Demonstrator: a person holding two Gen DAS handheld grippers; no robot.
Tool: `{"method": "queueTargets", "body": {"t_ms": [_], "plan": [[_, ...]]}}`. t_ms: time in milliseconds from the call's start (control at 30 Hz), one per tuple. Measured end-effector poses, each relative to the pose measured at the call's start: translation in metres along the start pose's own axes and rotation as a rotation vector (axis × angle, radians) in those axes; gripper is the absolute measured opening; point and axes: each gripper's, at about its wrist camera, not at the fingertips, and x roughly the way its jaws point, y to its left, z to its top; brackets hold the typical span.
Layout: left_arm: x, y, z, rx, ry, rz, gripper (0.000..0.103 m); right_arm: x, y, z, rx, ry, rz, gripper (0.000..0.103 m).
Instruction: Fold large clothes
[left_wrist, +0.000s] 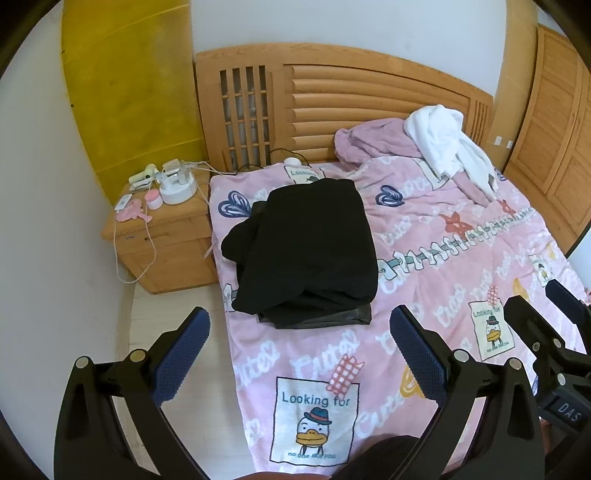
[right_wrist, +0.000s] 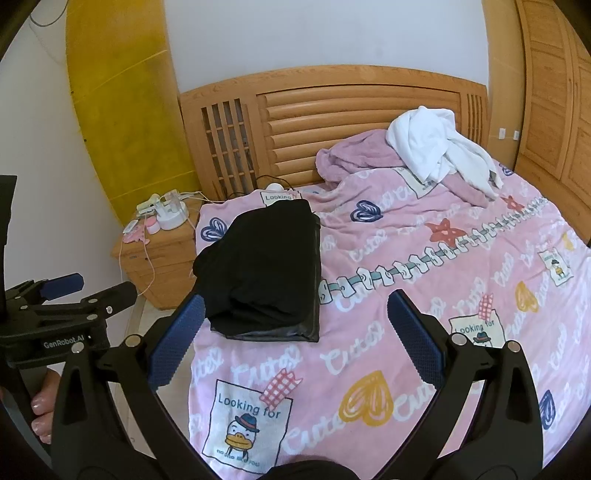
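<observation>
A black garment (left_wrist: 306, 251) lies folded into a thick stack on the left side of the pink bed; it also shows in the right wrist view (right_wrist: 264, 266). A white garment (left_wrist: 448, 142) lies crumpled near the headboard on the right, also in the right wrist view (right_wrist: 439, 147). My left gripper (left_wrist: 299, 354) is open and empty, held above the bed's near end, short of the black stack. My right gripper (right_wrist: 293, 339) is open and empty, just near of the stack. Each gripper shows in the other's view: the right one (left_wrist: 554, 306), the left one (right_wrist: 92, 286).
A pink printed blanket (left_wrist: 443, 295) covers the bed, bunched up under the white garment. A wooden headboard (left_wrist: 332, 99) stands behind. A wooden nightstand (left_wrist: 162, 236) at the left carries small appliances and cables. A wooden wardrobe (left_wrist: 546, 140) stands at the right.
</observation>
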Motion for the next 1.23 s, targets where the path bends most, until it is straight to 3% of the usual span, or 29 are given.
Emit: {"method": "queueTargets", "body": {"t_ms": [500,1233], "plan": [[0.008,0.0,-0.013,-0.003,0.043,-0.005,0.095,0.002,-0.002,-0.005,0.0,0.017,0.0,0.097],[0.004,-0.004,-0.02,-0.016,0.045,-0.046,0.095,-0.001,-0.007,-0.01,0.008,0.019,-0.004,0.097]]}}
